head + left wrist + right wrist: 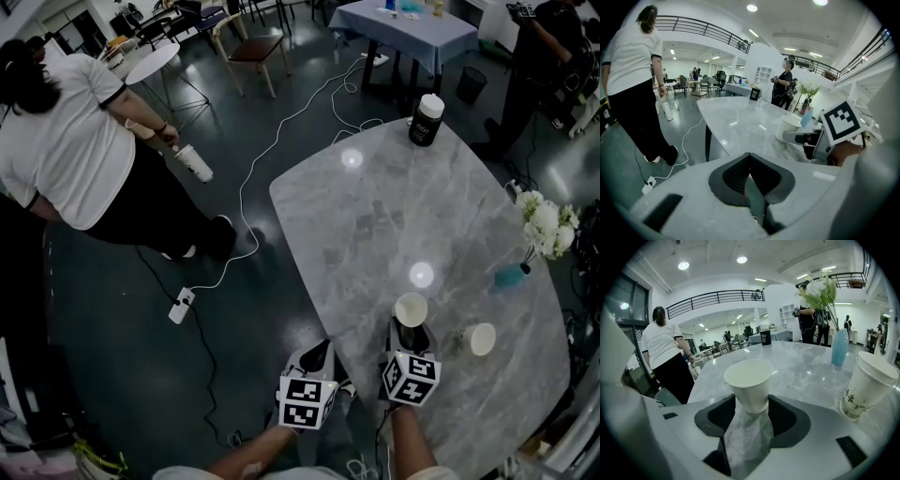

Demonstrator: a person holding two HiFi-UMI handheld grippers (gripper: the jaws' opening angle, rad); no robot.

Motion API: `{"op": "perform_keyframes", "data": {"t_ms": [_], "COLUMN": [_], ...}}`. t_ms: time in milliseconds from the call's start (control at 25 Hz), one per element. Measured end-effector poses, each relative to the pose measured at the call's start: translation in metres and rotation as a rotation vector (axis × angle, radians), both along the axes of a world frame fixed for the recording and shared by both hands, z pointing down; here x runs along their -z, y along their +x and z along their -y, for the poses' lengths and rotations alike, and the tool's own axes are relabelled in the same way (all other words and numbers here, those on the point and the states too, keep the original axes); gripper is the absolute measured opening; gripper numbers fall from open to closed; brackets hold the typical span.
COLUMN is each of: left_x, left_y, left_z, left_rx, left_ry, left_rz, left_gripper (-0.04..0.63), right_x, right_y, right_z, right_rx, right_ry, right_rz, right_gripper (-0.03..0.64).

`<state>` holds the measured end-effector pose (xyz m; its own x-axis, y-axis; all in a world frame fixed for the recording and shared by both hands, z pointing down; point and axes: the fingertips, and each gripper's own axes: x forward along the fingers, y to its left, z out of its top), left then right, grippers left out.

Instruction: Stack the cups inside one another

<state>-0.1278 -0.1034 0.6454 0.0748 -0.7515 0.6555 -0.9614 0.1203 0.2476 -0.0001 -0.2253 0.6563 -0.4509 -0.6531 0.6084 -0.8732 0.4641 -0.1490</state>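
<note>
The left gripper (pixel 317 356) and the right gripper (pixel 411 336) are built alike: a smooth, pale grey moulded shell that narrows to two black jaws. Behind the jaws each carries a cube (pixel 307 401) with white faces printed with black square markers. In the left gripper view the shell (pixel 693 206) is matte grey. A dark, rounded recess (pixel 719 185) surrounds the finely ribbed black pads (pixel 736 176), and a dark oblong slot (pixel 665 212) is set off to one side. The right gripper view shows the same recess and slot. Bare forearms (pixel 408 441) run back from the cubes, and a pale garment (pixel 187 472) just shows behind them.
</note>
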Motion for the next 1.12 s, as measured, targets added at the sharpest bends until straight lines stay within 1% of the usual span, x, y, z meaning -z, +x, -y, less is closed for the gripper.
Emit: {"op": "perform_keyframes", "data": {"t_ms": [200,680,1120], "left_x": [0.010,0.053,0.091], "left_y": [0.007,0.033,0.069], "left_z": [0.003,0.012,0.022], "left_rx": [-0.022,-0.113,-0.228], "left_ry": [0.020,0.110,0.189], "left_rz": [-0.006,-0.011,-0.014], "left_gripper": [-0.003,-0.003,-0.003], "right_x": [0.016,0.068,0.111], "right_y": [0.006,0.036,0.074], "right_z": [-0.006,-0.027,-0.040], "right_rx": [-0.018,-0.090,-0.180], "right_ry": [0.014,0.064,0.125], "right_rz": [0.015,0.046,0.054], "right_gripper": [0.199,0.198,0.198]}}
